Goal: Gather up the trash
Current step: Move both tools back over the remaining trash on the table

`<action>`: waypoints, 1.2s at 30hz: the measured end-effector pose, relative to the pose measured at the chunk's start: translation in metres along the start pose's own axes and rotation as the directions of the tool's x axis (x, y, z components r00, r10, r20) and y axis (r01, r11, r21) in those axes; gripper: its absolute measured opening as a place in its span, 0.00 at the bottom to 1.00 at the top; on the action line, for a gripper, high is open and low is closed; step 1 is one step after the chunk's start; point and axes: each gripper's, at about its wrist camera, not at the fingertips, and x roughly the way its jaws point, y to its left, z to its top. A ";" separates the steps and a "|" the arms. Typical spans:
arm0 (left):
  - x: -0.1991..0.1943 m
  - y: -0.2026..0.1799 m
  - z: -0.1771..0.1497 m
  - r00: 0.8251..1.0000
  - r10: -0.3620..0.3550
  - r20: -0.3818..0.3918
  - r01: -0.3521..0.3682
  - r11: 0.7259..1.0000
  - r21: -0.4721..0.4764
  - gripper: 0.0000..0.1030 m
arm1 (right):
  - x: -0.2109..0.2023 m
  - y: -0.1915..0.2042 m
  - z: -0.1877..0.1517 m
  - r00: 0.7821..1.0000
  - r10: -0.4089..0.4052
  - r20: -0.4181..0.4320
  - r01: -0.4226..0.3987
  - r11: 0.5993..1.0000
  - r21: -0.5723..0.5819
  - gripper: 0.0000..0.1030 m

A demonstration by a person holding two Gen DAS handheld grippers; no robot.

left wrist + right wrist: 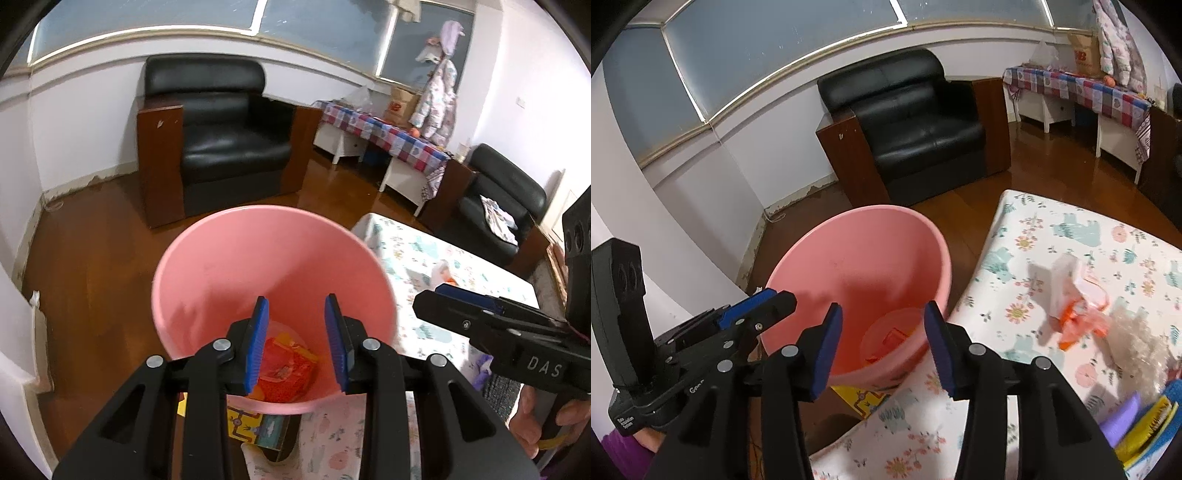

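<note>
A pink bin (236, 266) stands on the floor by the table's left edge; it also shows in the right wrist view (864, 254). Red and orange wrappers (286, 365) lie at its bottom. My left gripper (297, 343) is open and empty above the bin's mouth. My right gripper (882, 347) is open and empty over the bin's near rim; it shows from the side in the left wrist view (461, 306). On the floral tablecloth (1027, 236) lie a white and orange wrapper (1075, 295) and a crumpled clear plastic piece (1137, 339).
A black armchair (225, 144) stands behind the bin on the wooden floor. A side table with a checked cloth (388, 133) runs along the far wall. A second black chair (495, 199) is at the right. Purple, yellow and blue items (1145, 421) lie at the table's near right.
</note>
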 end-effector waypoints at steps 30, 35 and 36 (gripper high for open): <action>0.028 -0.193 -0.027 0.926 -0.316 -0.204 0.372 0.856 0.359 0.30 | -0.203 -0.187 -0.111 0.878 -0.463 0.117 0.416 0.862 0.289 0.45; 0.054 -0.217 -0.030 0.899 -0.320 -0.300 0.421 0.821 0.386 0.30 | -0.198 -0.197 -0.113 0.883 -0.453 0.121 0.400 0.862 0.313 0.50; 0.061 -0.221 -0.032 0.888 -0.319 -0.331 0.436 0.813 0.386 0.30 | -0.199 -0.201 -0.114 0.885 -0.449 0.120 0.394 0.862 0.318 0.50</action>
